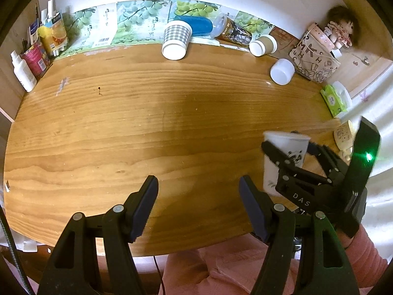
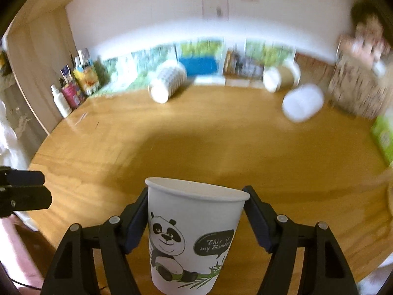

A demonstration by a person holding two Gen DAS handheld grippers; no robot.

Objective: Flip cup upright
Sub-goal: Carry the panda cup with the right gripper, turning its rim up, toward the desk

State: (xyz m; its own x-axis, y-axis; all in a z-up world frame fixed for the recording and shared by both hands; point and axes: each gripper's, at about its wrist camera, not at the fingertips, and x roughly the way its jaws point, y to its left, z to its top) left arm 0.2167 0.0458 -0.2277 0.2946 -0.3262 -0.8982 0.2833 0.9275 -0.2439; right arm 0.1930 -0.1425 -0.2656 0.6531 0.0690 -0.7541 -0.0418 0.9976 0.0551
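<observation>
Right jaws pinch one panda cup [image 2: 194, 236]; left spread; three cups lie toppled.

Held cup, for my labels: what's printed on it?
White cup with a cartoon panda and bamboo; clearest in the right wrist view.

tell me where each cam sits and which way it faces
Left wrist: on the left gripper, facing across the table to the far wall; shows its spread, empty fingers, pink sleeve, and the right gripper.
Right wrist: on the right gripper, facing the same wall; its fingers flank the panda cup.
Shared: panda cup, checked cup, table.
</observation>
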